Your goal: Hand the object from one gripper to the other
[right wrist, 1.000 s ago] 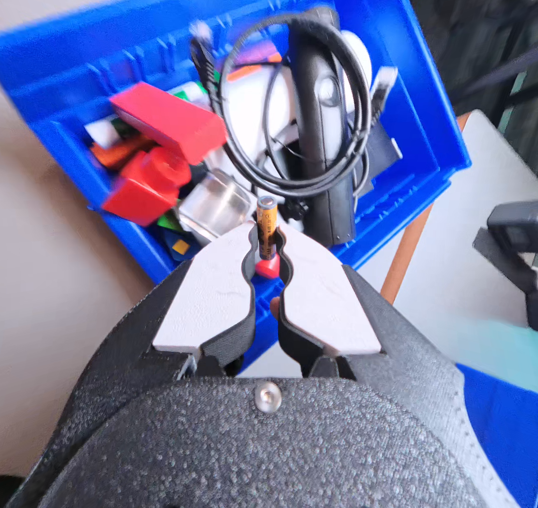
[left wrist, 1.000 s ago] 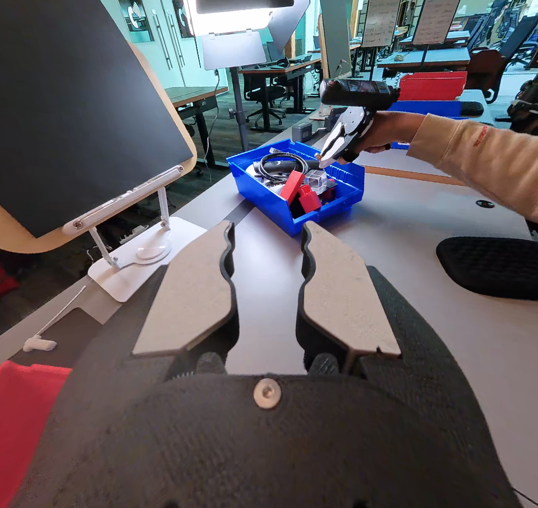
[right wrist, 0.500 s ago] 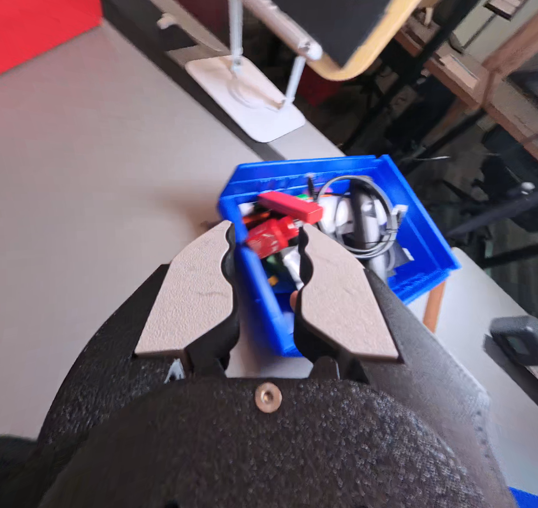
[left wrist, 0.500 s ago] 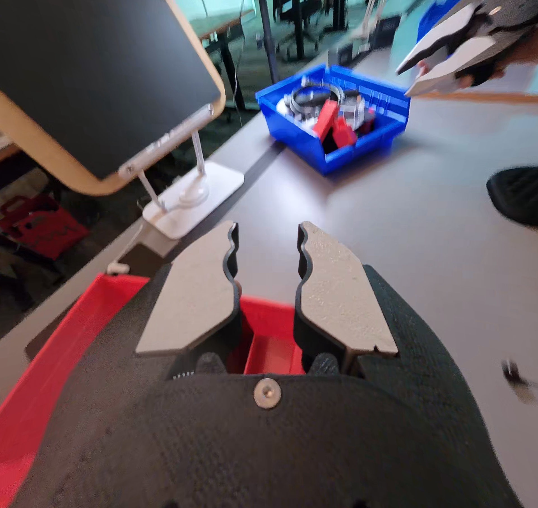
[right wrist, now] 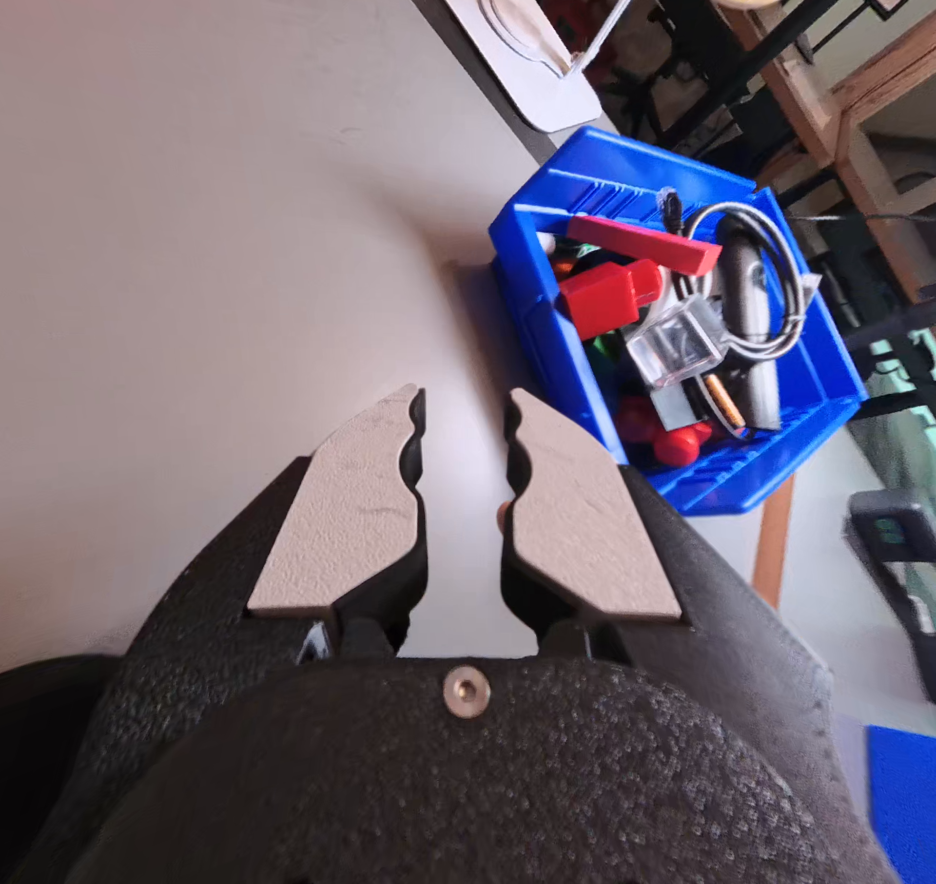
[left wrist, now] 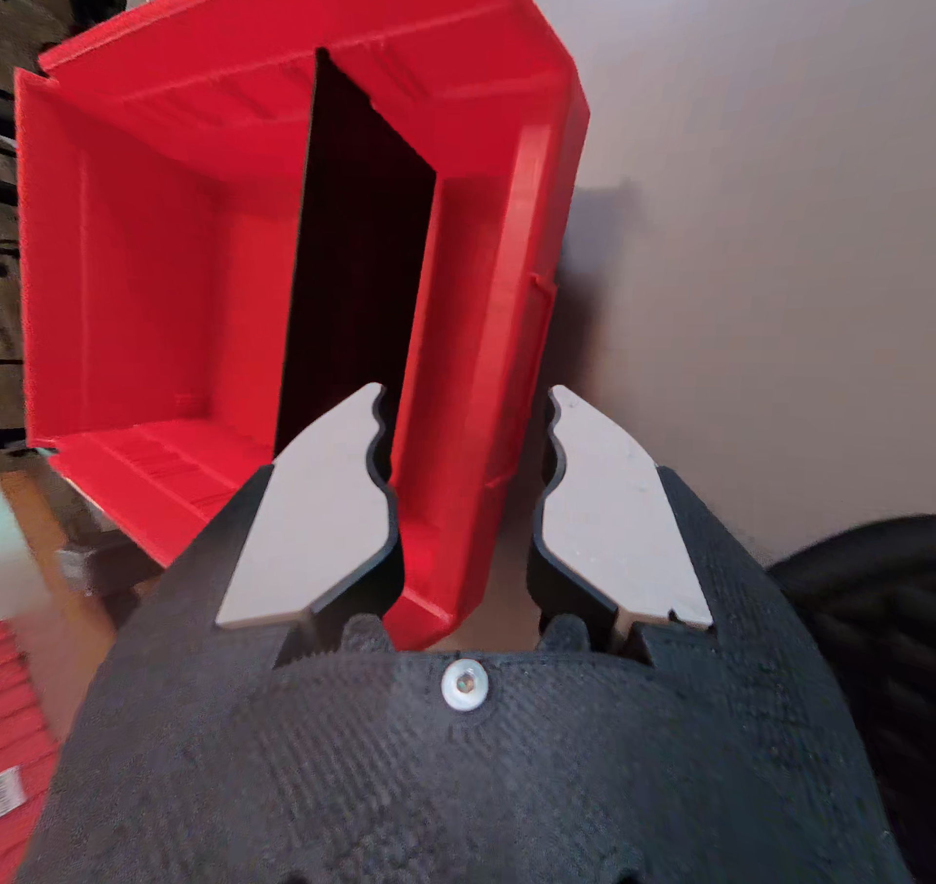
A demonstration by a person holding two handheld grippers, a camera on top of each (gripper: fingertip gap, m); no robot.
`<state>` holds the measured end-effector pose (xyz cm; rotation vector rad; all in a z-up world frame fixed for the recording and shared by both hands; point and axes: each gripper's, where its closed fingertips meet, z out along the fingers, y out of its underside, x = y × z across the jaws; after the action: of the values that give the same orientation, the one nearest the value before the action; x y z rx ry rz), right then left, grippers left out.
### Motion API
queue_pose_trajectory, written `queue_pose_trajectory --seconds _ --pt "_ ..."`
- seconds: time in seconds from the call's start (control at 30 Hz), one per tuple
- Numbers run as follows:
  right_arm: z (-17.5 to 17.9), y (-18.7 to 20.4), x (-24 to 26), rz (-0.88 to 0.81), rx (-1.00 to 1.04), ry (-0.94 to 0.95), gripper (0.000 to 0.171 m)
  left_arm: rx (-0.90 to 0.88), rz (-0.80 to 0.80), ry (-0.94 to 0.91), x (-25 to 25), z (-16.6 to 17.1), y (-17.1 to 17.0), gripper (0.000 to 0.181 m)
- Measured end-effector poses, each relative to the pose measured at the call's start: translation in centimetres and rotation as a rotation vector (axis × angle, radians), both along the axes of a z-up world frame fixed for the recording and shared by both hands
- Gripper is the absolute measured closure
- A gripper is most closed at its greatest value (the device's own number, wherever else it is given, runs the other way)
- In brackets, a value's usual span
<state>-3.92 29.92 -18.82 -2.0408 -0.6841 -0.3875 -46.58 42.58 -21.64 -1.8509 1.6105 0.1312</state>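
My left gripper (left wrist: 466, 404) is open and empty, looking down on a red bin (left wrist: 152, 277) with a black divider (left wrist: 354, 252). The bin's right wall (left wrist: 476, 353) shows between my fingers; I cannot tell whether they touch it. My right gripper (right wrist: 466, 399) is open and empty above the grey table (right wrist: 202, 201), just left of a blue bin (right wrist: 633, 161). A gold-and-black battery (right wrist: 725, 406) lies in the blue bin among other items.
The blue bin also holds red blocks (right wrist: 643, 244), a clear cube (right wrist: 673, 348), a coiled cable (right wrist: 790, 303) and a black-and-grey tool (right wrist: 754, 313). A white stand base (right wrist: 527, 49) lies beyond it. A black pad (left wrist: 861, 606) lies right of the red bin. One gripper's finger ends stand about 45 cm off the other's.
My right gripper let go of the battery over the blue bin, opened and pulled back to the left. My left gripper swung down over the red bin and opened wider.
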Motion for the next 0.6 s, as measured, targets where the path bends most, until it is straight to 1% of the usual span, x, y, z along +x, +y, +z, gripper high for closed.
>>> queue_pose_trajectory --seconds 0.03,0.1,0.13,0.2,0.23,0.3,0.37,0.43,0.53,0.6 --pt "0.2 0.6 0.1 0.005 -0.018 -0.033 0.140 0.022 0.000 0.033 0.1 -0.5 0.4 0.124" --pt "0.2 1.9 0.6 -0.001 -0.072 -0.113 0.132 0.005 -0.001 0.103 0.1 -1.9 0.9 0.123" --pt "0.1 2.6 0.9 -0.002 -0.086 -0.155 0.131 -0.017 -0.004 0.126 0.2 -2.7 1.1 0.125" --pt "-0.7 3.7 1.7 -0.018 -0.161 -0.212 0.126 -0.037 -0.030 0.172 0.3 -3.9 1.4 0.137" --pt "-1.1 4.3 2.0 -0.021 -0.188 -0.231 0.124 -0.040 -0.055 0.195 0.4 -4.3 1.4 0.147" --pt "-2.0 5.1 2.6 -0.029 -0.241 -0.259 0.123 -0.003 -0.112 0.218 0.9 -4.2 1.2 0.150" --pt "-2.9 5.7 3.2 -0.036 -0.285 -0.267 0.123 -0.022 -0.155 0.202 1.3 -3.0 0.1 0.151" --pt "-3.8 6.1 3.7 -0.038 -0.323 -0.278 0.123 -0.036 -0.213 0.155 1.8 -0.7 -1.2 0.151" --pt "-5.1 6.8 4.5 -0.048 -0.369 -0.294 0.124 0.004 -0.273 0.066 3.1 3.0 -2.4 0.151" --pt "-5.4 7.3 4.8 -0.042 -0.376 -0.332 0.138 0.004 -0.286 0.035 4.0 3.7 -2.7 0.150"
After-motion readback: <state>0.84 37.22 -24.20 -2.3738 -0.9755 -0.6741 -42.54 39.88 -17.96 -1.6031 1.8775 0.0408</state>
